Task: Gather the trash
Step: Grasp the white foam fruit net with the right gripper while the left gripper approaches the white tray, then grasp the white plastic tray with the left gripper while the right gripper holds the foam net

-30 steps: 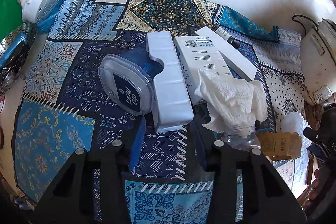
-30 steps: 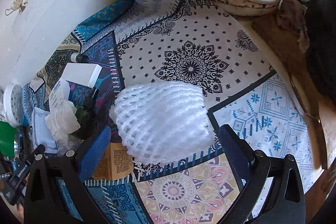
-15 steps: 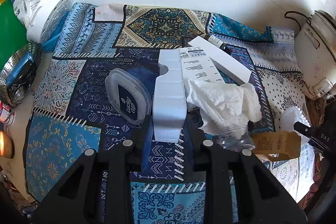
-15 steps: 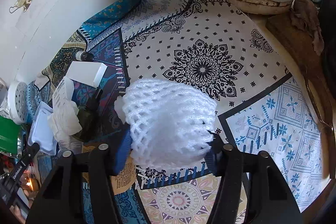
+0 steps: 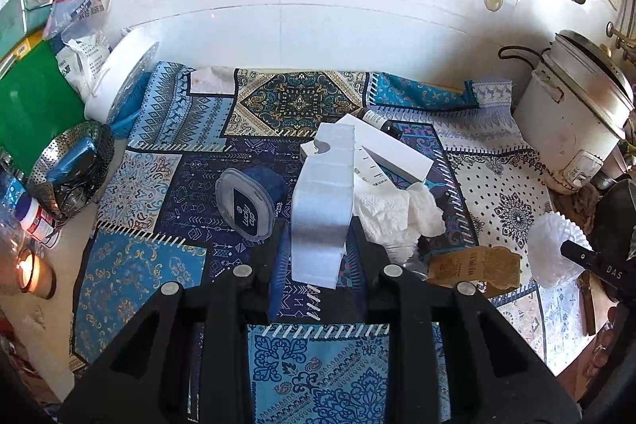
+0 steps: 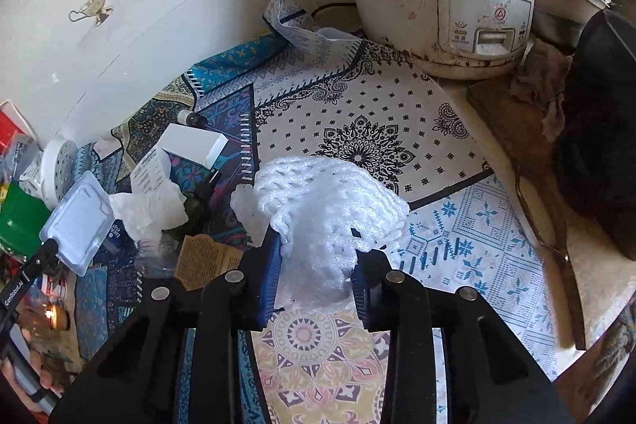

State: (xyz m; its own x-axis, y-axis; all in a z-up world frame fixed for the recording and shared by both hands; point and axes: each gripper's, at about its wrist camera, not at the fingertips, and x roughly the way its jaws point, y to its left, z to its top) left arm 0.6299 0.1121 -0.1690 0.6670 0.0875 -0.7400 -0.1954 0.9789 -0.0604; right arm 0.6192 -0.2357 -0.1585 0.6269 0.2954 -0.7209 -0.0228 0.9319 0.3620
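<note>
Two pieces are gripped and lifted: left claw (image 5: 318,257) clamps the white foam tray (image 5: 324,201), right claw (image 6: 316,275) squeezes the foam fruit net (image 6: 326,209). Crumpled tissue (image 5: 397,213), cartons and kraft packet (image 5: 477,265) await on the table (image 5: 131,285).

I see a patchwork cloth (image 5: 167,181) in blues, navy, cream and gold medallions, white foam tray (image 5: 324,201), white foam net (image 6: 330,209), crumpled white tissue (image 5: 397,211), brown paper tag (image 5: 475,265), green board (image 5: 31,114), black gripper (image 6: 316,277) with blue pads (image 6: 268,281)
</note>
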